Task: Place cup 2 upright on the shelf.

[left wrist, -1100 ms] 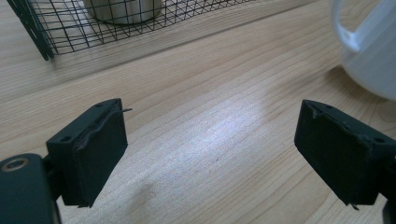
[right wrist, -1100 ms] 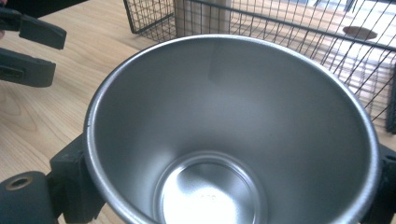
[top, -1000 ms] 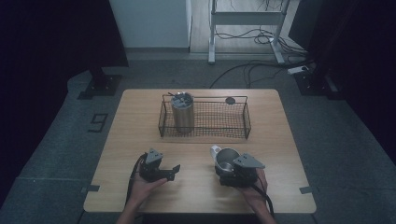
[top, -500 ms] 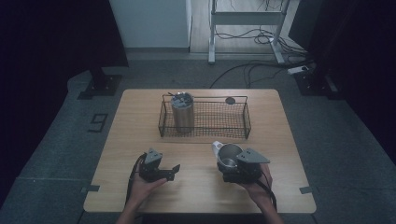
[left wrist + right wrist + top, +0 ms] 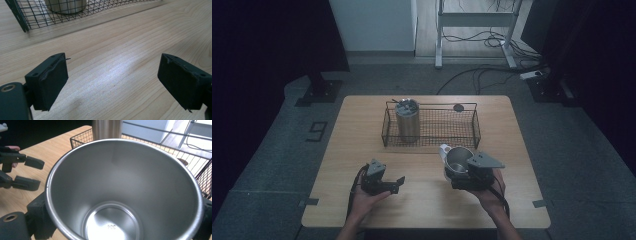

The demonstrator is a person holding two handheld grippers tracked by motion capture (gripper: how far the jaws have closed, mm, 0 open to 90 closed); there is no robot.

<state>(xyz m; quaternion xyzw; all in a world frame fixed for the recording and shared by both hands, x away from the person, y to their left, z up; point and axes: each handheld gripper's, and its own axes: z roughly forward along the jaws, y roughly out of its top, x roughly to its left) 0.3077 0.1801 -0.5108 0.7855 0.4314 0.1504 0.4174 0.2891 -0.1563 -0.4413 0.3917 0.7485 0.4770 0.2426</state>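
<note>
right claw: pinching steel cup, mouth up between its jaws, above bench | left claw: spread, nothing between jaws | wire basket beyond both, holding tumbler

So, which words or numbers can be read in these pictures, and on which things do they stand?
"304", stamped on the inside bottom of the steel cup held in the right gripper; seen upside down.
A dark mark like "9" on the floor left of the table; blurred, uncertain.
</note>
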